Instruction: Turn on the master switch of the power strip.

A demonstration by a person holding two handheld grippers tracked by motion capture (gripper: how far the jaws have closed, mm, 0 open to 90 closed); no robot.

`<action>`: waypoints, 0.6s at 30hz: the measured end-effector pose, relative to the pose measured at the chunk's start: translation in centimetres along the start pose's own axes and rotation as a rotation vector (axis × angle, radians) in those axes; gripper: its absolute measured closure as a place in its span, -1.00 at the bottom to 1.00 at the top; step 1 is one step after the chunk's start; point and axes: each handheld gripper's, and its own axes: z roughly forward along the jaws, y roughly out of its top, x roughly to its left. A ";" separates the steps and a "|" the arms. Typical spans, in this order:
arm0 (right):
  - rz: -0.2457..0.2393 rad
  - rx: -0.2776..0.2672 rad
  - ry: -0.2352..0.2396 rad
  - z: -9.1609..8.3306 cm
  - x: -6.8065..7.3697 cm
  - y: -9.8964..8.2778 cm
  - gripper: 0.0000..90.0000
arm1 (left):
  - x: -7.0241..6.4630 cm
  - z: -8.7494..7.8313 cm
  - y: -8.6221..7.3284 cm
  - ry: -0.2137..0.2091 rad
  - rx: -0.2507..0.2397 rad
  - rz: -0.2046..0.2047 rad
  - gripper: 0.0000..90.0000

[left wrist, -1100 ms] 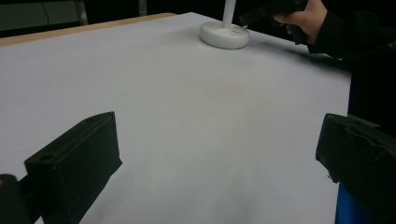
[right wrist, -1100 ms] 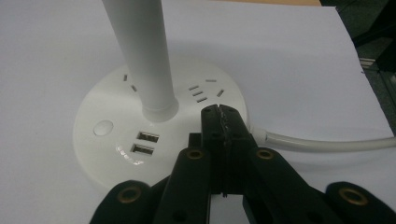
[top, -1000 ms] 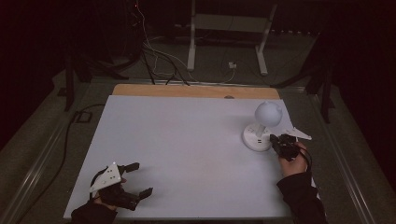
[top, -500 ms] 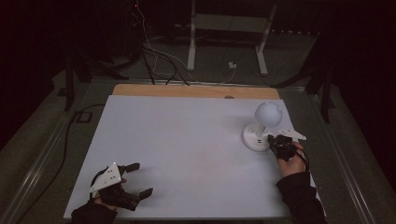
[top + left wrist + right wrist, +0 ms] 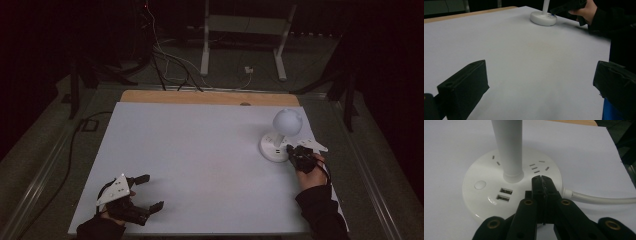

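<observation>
The right gripper was closed on nothing, its tips poised over the lamp base just beside the stem. The round button lay off to the tips' left, with the USB ports between — judged not yet pressed. The left gripper rested open, well apart from the lamp — the pressing looked still to do.
</observation>
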 end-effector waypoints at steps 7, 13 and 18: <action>-0.073 0.009 -0.040 0.1 0.6 0.0 1.00 | -0.1 0.0 0.0 -0.001 -0.003 0.000 -0.99; -0.126 0.006 -0.081 0.1 1.2 -0.2 1.00 | 0.0 0.0 0.0 -0.003 -0.006 -0.001 -0.99; -0.107 0.003 -0.077 0.2 1.1 -0.2 1.00 | 0.0 0.0 0.0 -0.003 -0.006 -0.002 -0.99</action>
